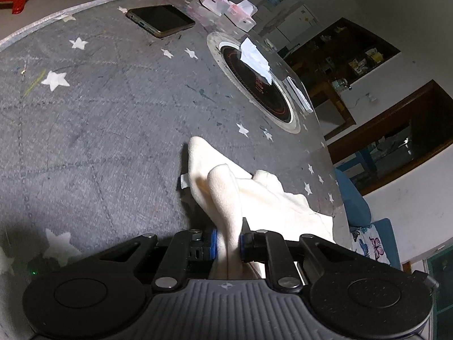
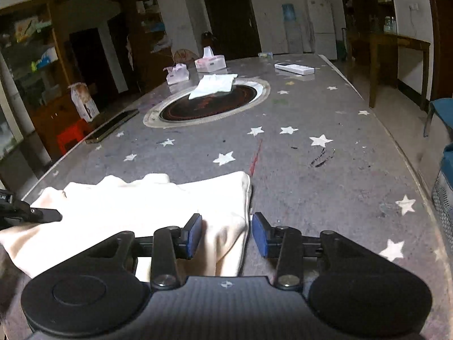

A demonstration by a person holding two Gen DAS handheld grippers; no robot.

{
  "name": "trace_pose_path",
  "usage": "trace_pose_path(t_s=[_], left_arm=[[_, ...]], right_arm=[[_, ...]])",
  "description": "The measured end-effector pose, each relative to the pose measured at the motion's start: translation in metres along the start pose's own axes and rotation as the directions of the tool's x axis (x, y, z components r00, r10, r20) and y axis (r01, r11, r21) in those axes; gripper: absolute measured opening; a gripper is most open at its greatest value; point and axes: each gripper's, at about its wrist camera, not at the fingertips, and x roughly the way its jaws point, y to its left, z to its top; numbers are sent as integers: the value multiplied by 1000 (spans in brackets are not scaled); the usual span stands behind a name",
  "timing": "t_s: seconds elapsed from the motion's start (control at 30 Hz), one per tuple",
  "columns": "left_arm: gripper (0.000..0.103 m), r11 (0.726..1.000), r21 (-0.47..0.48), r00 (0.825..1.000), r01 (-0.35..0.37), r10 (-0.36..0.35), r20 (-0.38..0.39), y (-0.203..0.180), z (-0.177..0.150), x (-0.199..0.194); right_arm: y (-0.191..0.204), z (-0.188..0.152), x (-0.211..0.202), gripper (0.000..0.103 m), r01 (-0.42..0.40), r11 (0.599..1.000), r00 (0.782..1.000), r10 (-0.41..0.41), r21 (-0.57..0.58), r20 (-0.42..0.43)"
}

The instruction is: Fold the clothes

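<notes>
Left claw (image 1: 228,245) pinches one cream garment (image 1: 226,195) bunched at the desk's (image 1: 99,119) near edge; right claw (image 2: 226,233) gapes wide, holding nothing. Farther off: two tissue boxes (image 2: 210,63), one phone (image 1: 160,20).

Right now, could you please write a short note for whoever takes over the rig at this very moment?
Left gripper: shut on a raised fold of the cream garment, pinched between its blue pads.
Right gripper: open, jaws on either side of the garment's near right edge, not yet clamped.
The cream garment lies bunched at the near end of the grey star-print table. A second white cloth lies farther away, partly over the round black inset; I cannot tell whether it is folded.
Done: the left side's grip only.
Left: close the right gripper, spread the cream garment flat, then fold it.
</notes>
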Motion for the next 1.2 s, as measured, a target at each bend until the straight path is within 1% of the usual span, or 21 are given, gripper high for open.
trace_pose_path(t_s=[0.1, 0.13, 0.2, 0.23, 0.33, 0.43, 0.6, 0.73, 0.9, 0.97, 1.07, 1.2], left_arm=[[16, 1000, 16, 1000, -9, 9, 3, -2, 0, 1], [16, 1000, 21, 1000, -12, 12, 4, -3, 0, 2], [16, 999, 32, 1000, -18, 18, 7, -5, 0, 2], [16, 999, 39, 1000, -23, 23, 8, -6, 0, 3], [16, 997, 71, 999, -41, 40, 11, -12, 0, 2], [15, 993, 116, 999, -32, 30, 16, -22, 3, -1], [14, 981, 193, 1000, 12, -15, 13, -48, 6, 2], [14, 967, 250, 998, 58, -57, -9, -77, 3, 15], [14, 946, 305, 994, 110, -103, -39, -112, 0, 36], [14, 934, 333, 992, 128, -118, -51, -128, -1, 45], [14, 919, 367, 989, 144, -130, -63, -149, -1, 58], [14, 899, 414, 990, 142, -123, -72, -170, -3, 77]], right_arm=[[0, 0, 2, 36, -11, 1000, 1000, 11, 4, 1], [1, -1, 1, 29, -16, 1000, 1000, 16, 3, 0], [2, -1, 0, 22, -32, 999, 999, 32, 13, -3], [2, -2, -1, 16, -39, 999, 999, 39, 20, -3], [5, -3, -7, 11, -44, 998, 999, 43, 33, 15], [7, -4, -21, 10, -44, 998, 998, 42, 36, 54], [7, 1, -50, 9, -13, 1000, 993, 10, 21, 121], [1, 8, -73, 9, 49, 999, 984, -48, -5, 170], [-13, 18, -95, 9, 132, 991, 969, -126, -17, 214], [-21, 22, -102, 9, 172, 985, 959, -163, -17, 230], [-33, 27, -108, 9, 216, 976, 948, -206, -13, 243], [-49, 32, -109, 9, 266, 964, 934, -256, -8, 248]])
